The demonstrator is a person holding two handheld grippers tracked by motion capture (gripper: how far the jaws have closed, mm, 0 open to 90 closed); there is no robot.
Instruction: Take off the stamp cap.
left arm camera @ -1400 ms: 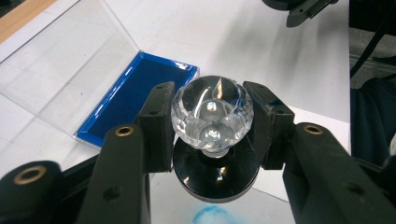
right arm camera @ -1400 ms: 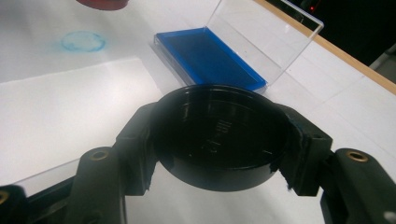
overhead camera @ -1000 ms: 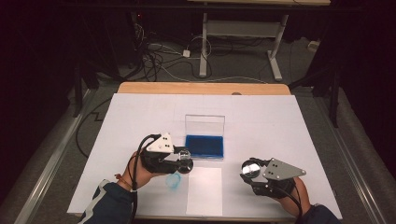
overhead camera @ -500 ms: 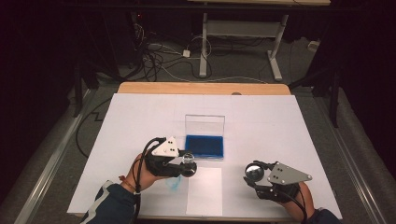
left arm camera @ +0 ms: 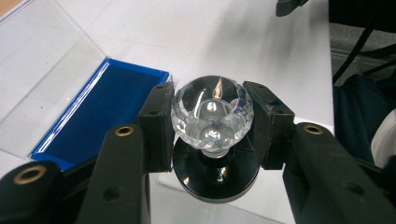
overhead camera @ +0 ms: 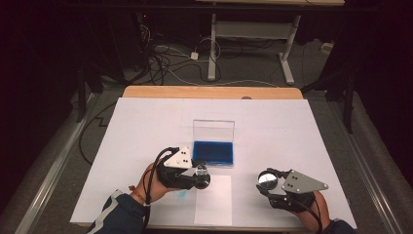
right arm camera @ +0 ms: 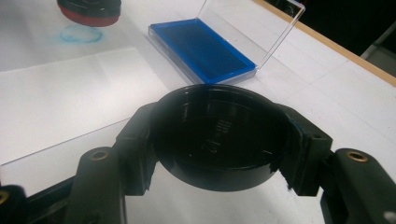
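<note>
Now, stamp (left arm camera: 212, 116): clear faceted crystal knob on a round black base, centre frame.
Left gripper (left arm camera: 212, 123): jaws clamped on the knob.
Right gripper (right arm camera: 219, 140): jaws clamped on a round black cap (right arm camera: 219, 135).

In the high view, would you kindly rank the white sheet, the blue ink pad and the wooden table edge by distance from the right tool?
1. White sheet, just to its left.
2. Blue ink pad, farther up-left.
3. Wooden table edge, at the far side.

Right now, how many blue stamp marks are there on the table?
1. A faint round blue mark lies on the white table cover just left of the paper sheet, below the left gripper. Others may be hidden under the hands.
</note>
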